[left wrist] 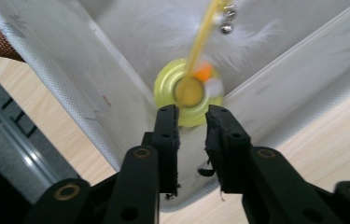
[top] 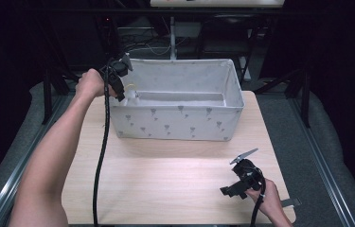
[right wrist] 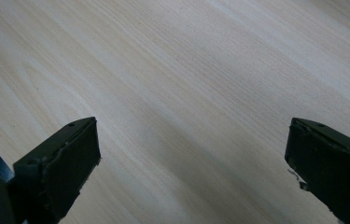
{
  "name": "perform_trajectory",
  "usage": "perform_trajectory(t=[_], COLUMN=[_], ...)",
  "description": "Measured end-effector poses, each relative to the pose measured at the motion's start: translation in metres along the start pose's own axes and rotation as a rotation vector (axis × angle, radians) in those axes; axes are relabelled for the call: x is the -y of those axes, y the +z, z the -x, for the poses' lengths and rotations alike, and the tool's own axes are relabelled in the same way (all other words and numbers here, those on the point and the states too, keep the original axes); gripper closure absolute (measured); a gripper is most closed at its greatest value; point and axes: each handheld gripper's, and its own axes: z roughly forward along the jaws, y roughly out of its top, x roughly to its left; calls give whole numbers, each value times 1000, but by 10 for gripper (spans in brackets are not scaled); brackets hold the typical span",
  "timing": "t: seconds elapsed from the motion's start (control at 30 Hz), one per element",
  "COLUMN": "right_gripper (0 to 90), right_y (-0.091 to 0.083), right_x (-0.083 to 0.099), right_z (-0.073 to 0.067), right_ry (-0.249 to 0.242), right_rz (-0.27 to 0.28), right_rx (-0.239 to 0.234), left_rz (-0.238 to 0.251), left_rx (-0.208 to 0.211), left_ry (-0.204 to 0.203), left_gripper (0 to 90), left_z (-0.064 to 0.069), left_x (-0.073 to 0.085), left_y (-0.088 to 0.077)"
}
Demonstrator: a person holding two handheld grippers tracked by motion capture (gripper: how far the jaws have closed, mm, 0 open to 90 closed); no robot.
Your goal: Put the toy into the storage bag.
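Note:
A cat toy (left wrist: 186, 91) lies in the left corner of the white fabric basket (top: 180, 124): a yellow-green disc with a yellow stick, white feathers, an orange bit and a small bell. In the high view the toy (top: 131, 89) shows just inside the basket's left wall. My left gripper (left wrist: 192, 114) hangs right above the toy, its jaws a narrow gap apart with nothing between them. From above, the left gripper (top: 119, 93) dips over the basket's left rim. My right gripper (top: 226, 191) rests low over the table's front right, wide open and holding nothing.
The basket stands at the back middle of the light wooden table (top: 165, 175). A cable (top: 102, 151) trails from the left gripper along the forearm. Dark frames and grey padding surround the table.

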Motion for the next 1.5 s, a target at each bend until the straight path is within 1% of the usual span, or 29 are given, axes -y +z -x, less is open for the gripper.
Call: perform_trajectory(t=[0.1,0.17,0.23,0.27,0.3,0.33,0.4,0.43,0.47,0.5,0.57,0.63,0.67,0.73,0.77,0.8,0.87,0.93,1.07,1.1,1.17,1.2,1.27,1.3,1.33,1.37,1.4,1.47,1.5], right_gripper=[29,29,29,29,29,29,29,29,29,29,29,29,29,29,29,29,29,29,29,30,30,30,30,30,30,30,30,30,30], right_y=[0,0,-1,-1,-1,-2,0,0,0,0,0,-1,-1,-2,-1,-1,-1,-2,-1,-1,-2,-1,-1,-1,-1,-1,-1,-1,-2], right_x=[1,1,1,1,1,1,0,0,0,0,0,2,2,1,1,1,0,0,0,0,0,0,0,0,0,0,0,0,0], right_z=[0,1,2,2,3,3,1,1,0,0,-1,0,-1,0,-1,-1,-2,-2,-3,-4,-3,-4,-5,-5,-5,-5,-5,-6,-5], right_ry=[4,3,-8,-7,-15,-16,4,4,-7,-14,-7,-16,-1,-6,3,-10,-11,-25,-18,-19,-25,-15,-15,-14,-14,-13,-15,-13,-17], right_rz=[6,6,-6,-11,-16,-17,0,0,-9,-12,-1,-7,3,0,11,0,-3,-15,-9,-9,-16,-2,-1,-4,-4,-4,-6,-11,-16], right_rx=[5,-1,2,10,15,15,-3,-3,5,2,-2,3,1,3,1,9,6,16,14,7,3,4,5,5,12,13,11,12,17], left_rz=[51,62,70,84,84,98,106,114,138,143,153,156,161,167,196,204,210,226,235,239,238,241,240,240,245,245,243,248,256], left_rx=[6,-5,-3,-19,-19,-17,-19,-21,-24,-25,-22,-25,-27,-30,-26,-20,-19,-21,-14,-14,-13,-16,-14,-14,-12,-12,-9,-9,-12], left_ry=[-4,-6,-7,-9,-9,-3,-5,-3,-10,-15,-19,-25,-25,-23,-33,-34,-31,-22,-4,13,36,44,64,64,80,80,94,101,115], left_gripper=[639,563,494,454,430,403,349,349,305,281,244,216,198,187,174,167,155,150,112,101,84,79,64,53,46,43,39,23,21], left_z=[0,1,2,5,5,8,9,10,11,11,11,11,11,11,13,14,15,19,27,33,40,44,52,52,59,59,66,70,77], left_x=[4,6,7,8,8,10,12,14,18,21,26,30,33,35,41,44,47,56,65,71,77,81,88,88,96,96,104,108,117], left_y=[-15,-21,-24,-28,-28,-33,-35,-38,-44,-46,-51,-55,-58,-60,-66,-68,-70,-74,-77,-79,-80,-80,-80,-80,-79,-79,-78,-77,-76])
